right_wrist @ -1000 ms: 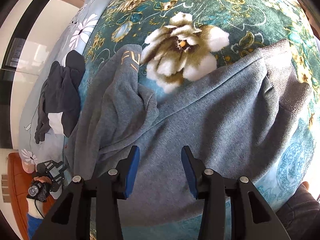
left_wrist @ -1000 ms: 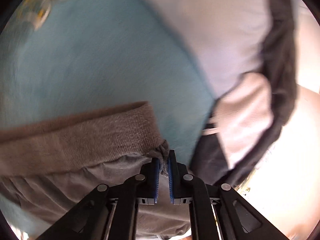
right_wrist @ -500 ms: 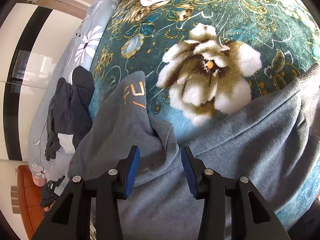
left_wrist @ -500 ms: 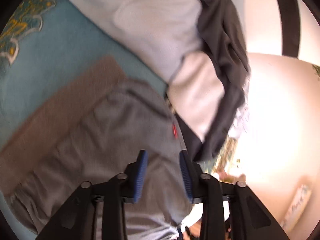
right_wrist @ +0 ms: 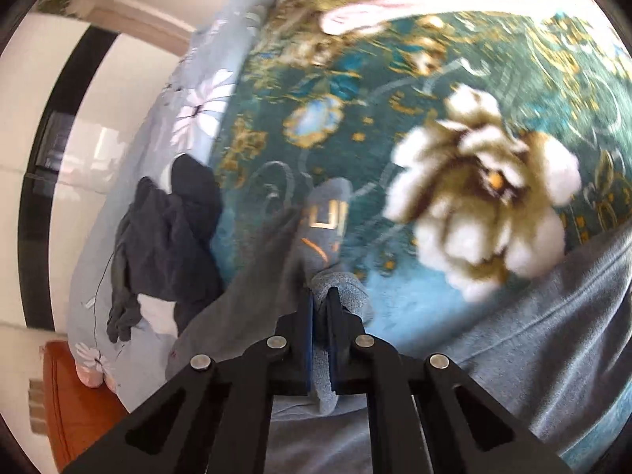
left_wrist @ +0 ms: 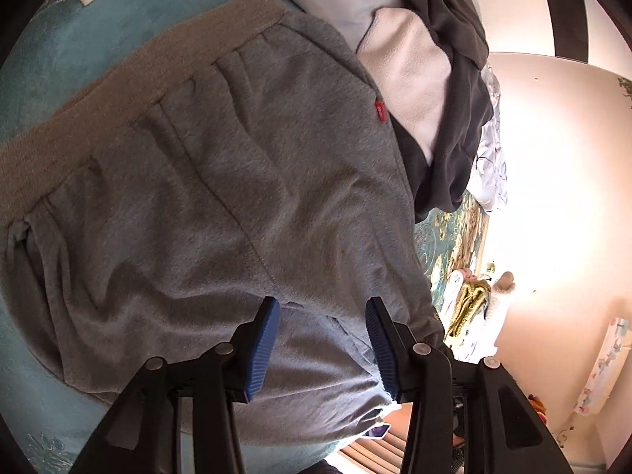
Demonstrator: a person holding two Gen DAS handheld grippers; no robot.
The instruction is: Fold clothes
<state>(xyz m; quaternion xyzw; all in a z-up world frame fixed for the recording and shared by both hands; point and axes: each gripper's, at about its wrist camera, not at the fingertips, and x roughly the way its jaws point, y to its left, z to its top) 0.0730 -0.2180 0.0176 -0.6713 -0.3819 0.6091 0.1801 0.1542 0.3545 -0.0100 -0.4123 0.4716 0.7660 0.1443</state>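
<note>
Right wrist: soft grey fleece sweatpants (right_wrist: 533,355), ribbed waistband, spread on teal floral plush blanket (right_wrist: 434,79); right gripper (right_wrist: 320,308) clamped on a fold. Left gripper (left_wrist: 322,328) half-open, empty, above. Dark garment (right_wrist: 170,237) beside.

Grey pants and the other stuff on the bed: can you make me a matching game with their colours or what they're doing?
Things:
1. grey pants
2. little tag
3. left gripper
4. right gripper

Clues:
A. red
B. shut on grey cloth
C. open, nothing between its jaws
D. lying on the teal flowered blanket

Pairs: 1-D, 2-A, 3-C, 4-B
</note>
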